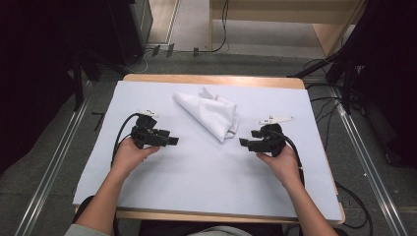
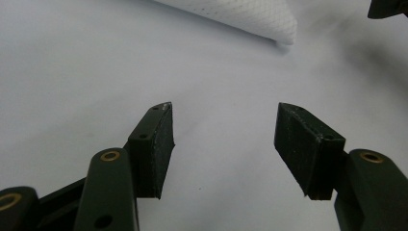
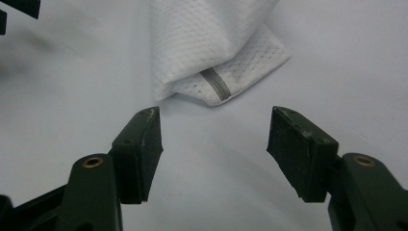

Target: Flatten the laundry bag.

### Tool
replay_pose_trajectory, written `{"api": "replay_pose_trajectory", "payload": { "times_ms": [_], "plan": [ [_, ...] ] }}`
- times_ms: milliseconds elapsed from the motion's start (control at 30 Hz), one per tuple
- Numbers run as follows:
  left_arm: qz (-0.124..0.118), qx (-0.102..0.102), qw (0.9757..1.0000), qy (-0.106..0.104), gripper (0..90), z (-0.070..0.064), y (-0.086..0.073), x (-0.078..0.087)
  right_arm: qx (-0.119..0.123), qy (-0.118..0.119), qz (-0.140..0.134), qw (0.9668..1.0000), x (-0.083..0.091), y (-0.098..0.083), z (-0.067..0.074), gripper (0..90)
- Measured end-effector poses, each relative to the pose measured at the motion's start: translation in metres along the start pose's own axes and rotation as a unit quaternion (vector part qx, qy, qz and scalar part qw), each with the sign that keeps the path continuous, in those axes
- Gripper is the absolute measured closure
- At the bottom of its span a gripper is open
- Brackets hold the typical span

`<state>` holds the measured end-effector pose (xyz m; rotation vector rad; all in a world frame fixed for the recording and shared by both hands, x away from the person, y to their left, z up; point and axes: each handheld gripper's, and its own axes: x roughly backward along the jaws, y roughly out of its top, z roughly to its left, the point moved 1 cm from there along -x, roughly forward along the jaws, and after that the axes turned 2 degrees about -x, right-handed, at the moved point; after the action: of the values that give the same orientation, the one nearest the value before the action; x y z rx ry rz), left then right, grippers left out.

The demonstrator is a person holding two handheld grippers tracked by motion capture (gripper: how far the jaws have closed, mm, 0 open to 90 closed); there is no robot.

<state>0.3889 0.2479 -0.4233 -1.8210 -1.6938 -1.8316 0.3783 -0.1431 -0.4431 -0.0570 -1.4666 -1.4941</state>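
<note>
While I hold both tongs low over the white sheet (image 1: 206,167) that covers the table (image 1: 216,78), neither one grips anything. My left gripper (image 1: 173,141) sits at the left of the sheet, its jaws pointing toward the middle; in the left gripper view (image 2: 223,144) the jaws stand wide apart with bare sheet between them. My right gripper (image 1: 242,142) sits across from it, jaws pointing back toward the left one, and in the right gripper view (image 3: 214,149) they are spread just as wide, again with nothing between the pads (image 3: 146,154).

The cloth (image 1: 211,112) lies folded and a little crumpled on the far half of the sheet, between the two grippers and beyond them. It is white with a fine dotted weave. Its near corner points down toward my right gripper and lies near it, apart from the jaws. In the right gripper view the cloth (image 3: 211,48) lies just ahead of the jaw tips, its folded corner showing a short grey stripe (image 3: 215,84). In the left gripper view one edge of the cloth (image 2: 250,17) crosses the top, well ahead of the jaws.

My hands (image 1: 129,156) wrap each handle from behind, and a black cable (image 1: 119,132) loops from each gripper.
</note>
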Motion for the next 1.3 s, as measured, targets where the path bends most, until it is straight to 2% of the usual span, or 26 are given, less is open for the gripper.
{"api": "replay_pose_trajectory", "payload": {
  "times_ms": [67,133,233,367,533,1067,1133,1200,1300],
  "plan": [
    [0.002,-0.003,1.0000,0.007,39.3,-0.003,-0.001,0.003,-0.015,-0.005,-0.003,0.9999,0.002,0.003,0.001,38.5],
    [0.000,-0.004,1.0000,0.005,39.0,-0.004,-0.001,0.004,-0.017,-0.006,-0.006,0.9998,0.002,0.006,0.003,39.1],
    [0.003,-0.004,0.9999,0.009,38.6,-0.004,-0.001,0.005,-0.006,-0.008,-0.002,0.9999,-0.001,0.010,0.006,39.9],
    [0.000,-0.003,0.9999,0.010,38.7,-0.003,-0.001,0.007,-0.003,-0.008,-0.001,1.0000,-0.005,0.016,0.006,40.2],
    [-0.004,0.002,0.9999,0.011,38.9,0.000,-0.002,0.010,0.002,-0.016,0.004,0.9999,-0.013,0.026,0.001,41.0],
    [0.002,-0.001,1.0000,0.009,38.5,-0.001,-0.003,0.007,-0.015,-0.023,0.020,0.9994,-0.041,0.051,-0.015,42.9],
    [0.000,-0.002,0.9999,0.010,38.4,-0.001,-0.003,0.007,-0.017,-0.019,0.020,0.9995,-0.044,0.057,-0.017,42.8],
    [0.001,0.000,0.9999,0.012,38.5,0.000,-0.003,0.008,-0.012,-0.028,0.019,0.9994,-0.048,0.065,-0.018,42.8],
    [-0.001,0.003,0.9999,0.010,38.5,0.001,-0.003,0.009,-0.014,-0.027,0.022,0.9993,-0.052,0.070,-0.020,42.5]
  ]
}}
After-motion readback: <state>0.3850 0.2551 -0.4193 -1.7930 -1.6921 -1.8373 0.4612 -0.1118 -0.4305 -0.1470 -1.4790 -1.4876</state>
